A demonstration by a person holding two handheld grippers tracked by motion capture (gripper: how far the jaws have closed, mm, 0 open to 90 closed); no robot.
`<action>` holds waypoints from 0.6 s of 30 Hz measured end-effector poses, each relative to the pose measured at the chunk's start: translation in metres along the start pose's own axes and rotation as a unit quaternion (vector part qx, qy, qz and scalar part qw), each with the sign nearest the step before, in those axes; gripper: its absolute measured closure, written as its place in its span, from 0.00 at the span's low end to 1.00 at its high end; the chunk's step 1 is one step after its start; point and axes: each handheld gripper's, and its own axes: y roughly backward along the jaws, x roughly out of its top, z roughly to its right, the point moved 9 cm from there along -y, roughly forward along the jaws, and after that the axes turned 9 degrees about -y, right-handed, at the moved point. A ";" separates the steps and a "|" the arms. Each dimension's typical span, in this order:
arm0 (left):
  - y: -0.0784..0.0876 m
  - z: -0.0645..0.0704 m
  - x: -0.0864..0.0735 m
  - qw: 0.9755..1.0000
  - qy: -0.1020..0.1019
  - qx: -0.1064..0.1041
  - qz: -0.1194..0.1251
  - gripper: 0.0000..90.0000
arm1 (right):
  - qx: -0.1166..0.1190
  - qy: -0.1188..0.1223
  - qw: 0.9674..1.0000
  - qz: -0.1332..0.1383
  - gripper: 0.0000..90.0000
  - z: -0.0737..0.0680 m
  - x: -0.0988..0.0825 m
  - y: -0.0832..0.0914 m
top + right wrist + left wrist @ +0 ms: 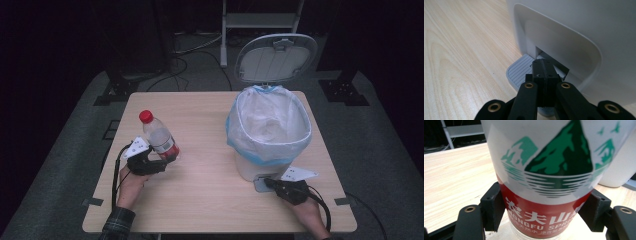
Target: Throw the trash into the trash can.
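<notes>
Red-capped bottle (160, 137) is clamped in the left tongs (162, 161), tilted above the table (200, 200). Right tongs (543, 75), pressed together and empty, bear on the bin's (250, 170) pedal (520, 70), apparently propping the lid (276, 57) up for disposal.

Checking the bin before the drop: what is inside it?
The bin is open, lid up, lined with a white bag. The visible part of the bag looks empty; its bottom is hidden.

A light wooden rectangular bench (200, 195) carries a white plastic pedal bin (250, 167), lined with a translucent bag, near its right edge, lid raised.
</notes>
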 end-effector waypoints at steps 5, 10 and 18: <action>0.000 0.007 0.011 1.000 -0.010 -0.014 0.003 0.33 | 0.000 0.001 1.000 0.000 1.00 0.000 0.000 0.000; -0.001 0.013 0.020 1.000 -0.006 -0.026 0.013 0.33 | 0.001 -0.003 1.000 -0.001 1.00 0.000 0.000 0.000; -0.001 0.019 0.034 0.999 -0.006 -0.037 0.025 0.33 | 0.000 0.000 1.000 0.000 1.00 0.000 0.000 0.000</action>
